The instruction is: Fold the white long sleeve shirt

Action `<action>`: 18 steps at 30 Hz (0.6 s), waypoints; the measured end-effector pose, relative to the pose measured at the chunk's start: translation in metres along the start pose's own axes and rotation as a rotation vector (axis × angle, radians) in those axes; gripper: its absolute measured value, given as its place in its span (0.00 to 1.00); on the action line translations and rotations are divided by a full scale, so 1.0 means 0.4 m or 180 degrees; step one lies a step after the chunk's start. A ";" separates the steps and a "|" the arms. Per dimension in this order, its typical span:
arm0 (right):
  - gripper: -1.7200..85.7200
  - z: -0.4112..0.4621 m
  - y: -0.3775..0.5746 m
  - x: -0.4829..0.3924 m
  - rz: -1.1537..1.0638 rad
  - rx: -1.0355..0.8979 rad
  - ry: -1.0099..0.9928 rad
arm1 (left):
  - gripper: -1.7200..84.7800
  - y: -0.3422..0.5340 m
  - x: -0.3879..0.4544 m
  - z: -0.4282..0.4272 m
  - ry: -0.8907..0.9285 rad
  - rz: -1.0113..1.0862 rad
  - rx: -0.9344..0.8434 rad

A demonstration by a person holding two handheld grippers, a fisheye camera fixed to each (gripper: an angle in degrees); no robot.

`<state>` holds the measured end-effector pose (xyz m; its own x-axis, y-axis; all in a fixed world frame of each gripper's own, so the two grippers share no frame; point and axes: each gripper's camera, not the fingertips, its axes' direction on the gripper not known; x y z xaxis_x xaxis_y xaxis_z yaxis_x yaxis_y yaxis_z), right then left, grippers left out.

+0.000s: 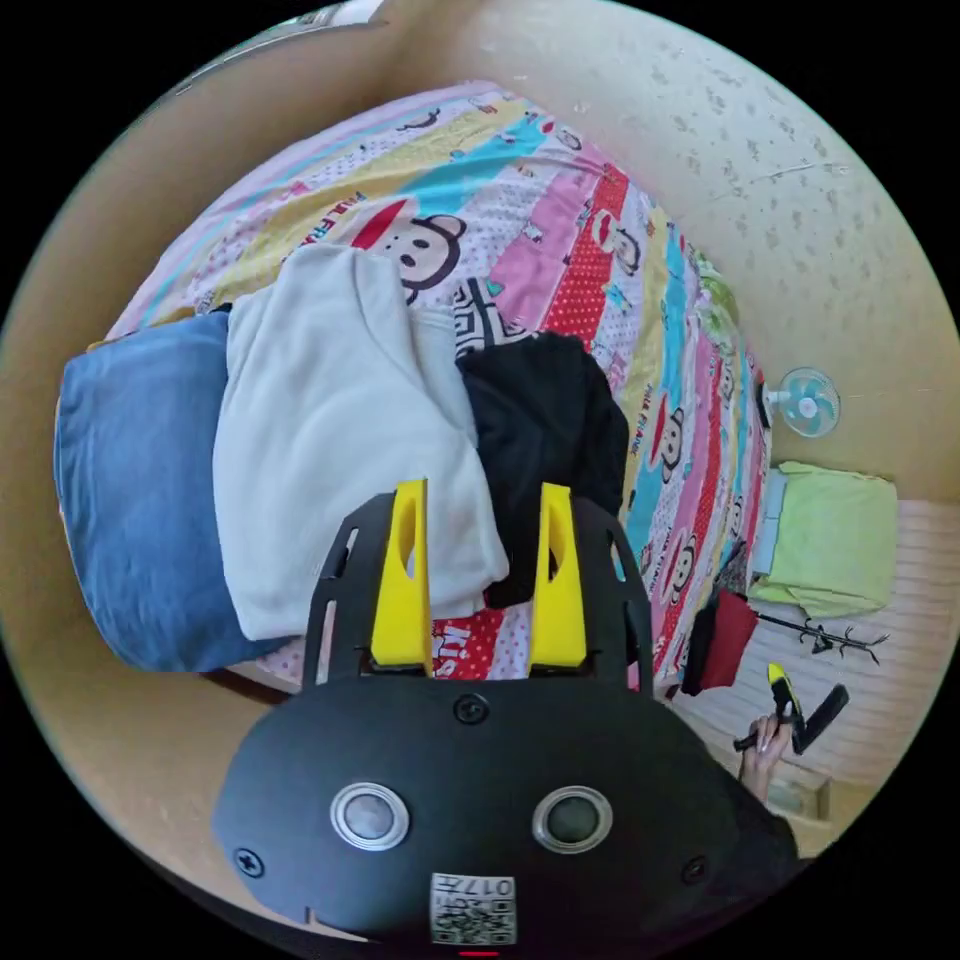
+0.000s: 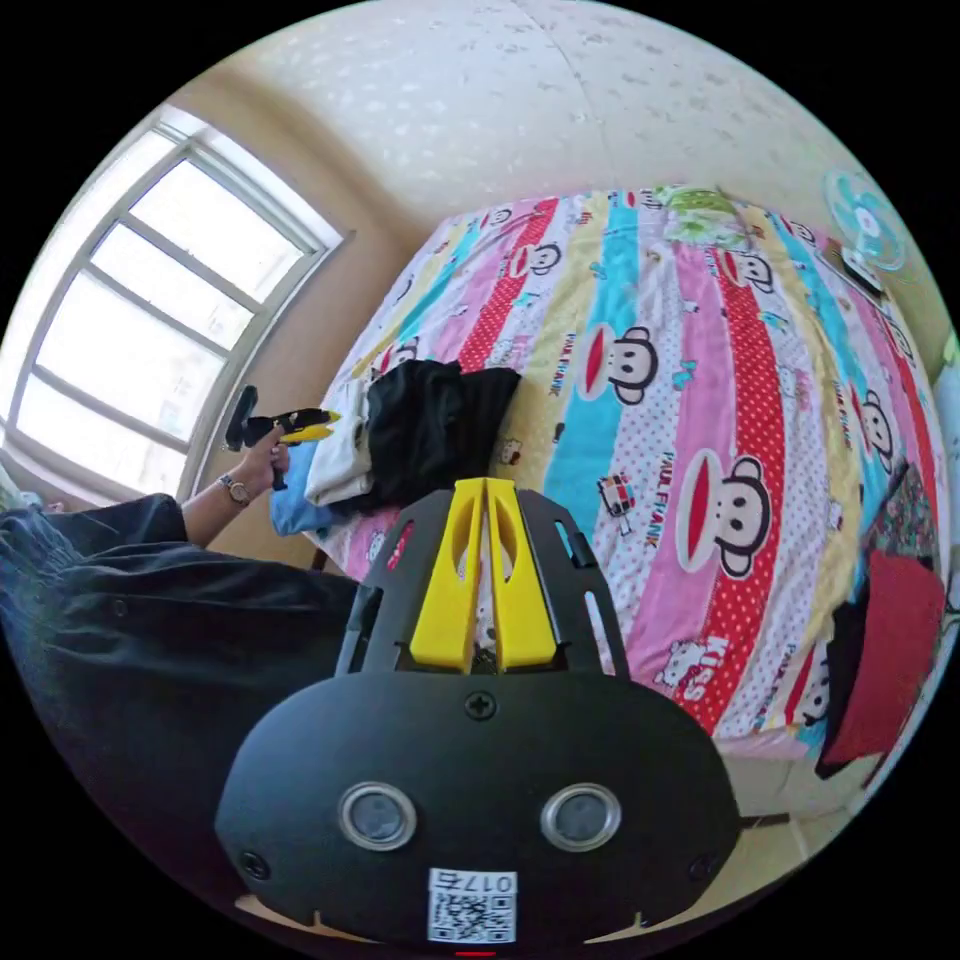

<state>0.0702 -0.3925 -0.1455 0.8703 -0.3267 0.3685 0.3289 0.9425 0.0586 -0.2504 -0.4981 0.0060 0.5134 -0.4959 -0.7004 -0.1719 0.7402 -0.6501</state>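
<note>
The white long sleeve shirt [image 1: 330, 430] lies folded in a stack near the corner of the bed [image 1: 590, 260], between a blue garment [image 1: 140, 500] and a black garment [image 1: 545, 420]. My left gripper [image 1: 483, 490] hovers over the shirt's near edge, jaws open and empty. A hand holds my right gripper [image 1: 780, 690] off the bed's side. In the right gripper view, the right gripper [image 2: 485, 485] is shut with nothing in it, above the cartoon bedsheet [image 2: 700, 400]. That view also has the white shirt [image 2: 340, 455], the black garment [image 2: 430, 430] and the left gripper [image 2: 300, 425] held by a hand.
A small fan [image 1: 808, 400] stands by the wall past the bed. A green cloth [image 1: 830, 545] and a red cloth [image 1: 730, 640] lie beside the bed. A window [image 2: 150, 320] sits behind the person's dark sleeve [image 2: 150, 600].
</note>
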 end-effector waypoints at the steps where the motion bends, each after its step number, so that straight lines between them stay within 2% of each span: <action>1: 0.02 -0.013 0.022 0.010 0.0095 0.0056 0.0010 | 0.19 -0.003 0.007 0.048 -0.0209 -0.0108 -0.0166; 2: 0.02 -0.039 0.068 0.030 0.0292 0.0200 0.0034 | 0.17 0.010 0.002 0.103 -0.0413 -0.0186 -0.0345; 4: 0.02 -0.076 0.142 0.056 0.0600 0.0444 0.0088 | 0.14 0.055 -0.015 0.138 -0.0650 -0.0256 -0.0312; 6: 0.02 -0.111 0.237 0.075 0.0851 0.0744 0.0078 | 0.13 0.094 -0.038 0.126 -0.0521 -0.0286 -0.0268; 9: 0.02 -0.131 0.333 0.086 0.0950 0.1012 -0.0130 | 0.09 0.154 -0.100 0.060 0.0030 -0.0127 -0.0324; 10: 0.02 -0.132 0.347 0.088 0.0947 0.1053 -0.0194 | 0.08 0.188 -0.139 0.012 0.0399 0.0010 -0.0245; 11: 0.02 -0.132 0.371 0.093 0.0914 0.1143 -0.0331 | 0.07 0.236 -0.175 -0.072 0.0875 0.0268 0.0052; 13: 0.02 -0.125 0.394 0.103 0.0824 0.1289 -0.0525 | 0.06 0.335 -0.191 -0.241 0.1160 0.0942 0.0527; 15: 0.02 -0.107 0.391 0.121 0.0695 0.1464 -0.0775 | 0.06 0.440 -0.185 -0.398 0.1170 0.1439 0.0783; 18: 0.02 -0.084 0.329 0.127 0.0320 0.1715 -0.1094 | 0.05 0.615 -0.190 -0.649 0.1920 0.2085 0.1492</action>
<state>0.1701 -0.2873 -0.1503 0.6910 -0.2780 0.6673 -0.0560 0.8997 0.4329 -0.5502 -0.3963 -0.1771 -0.0978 0.0217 -0.9950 0.1469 0.9891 0.0071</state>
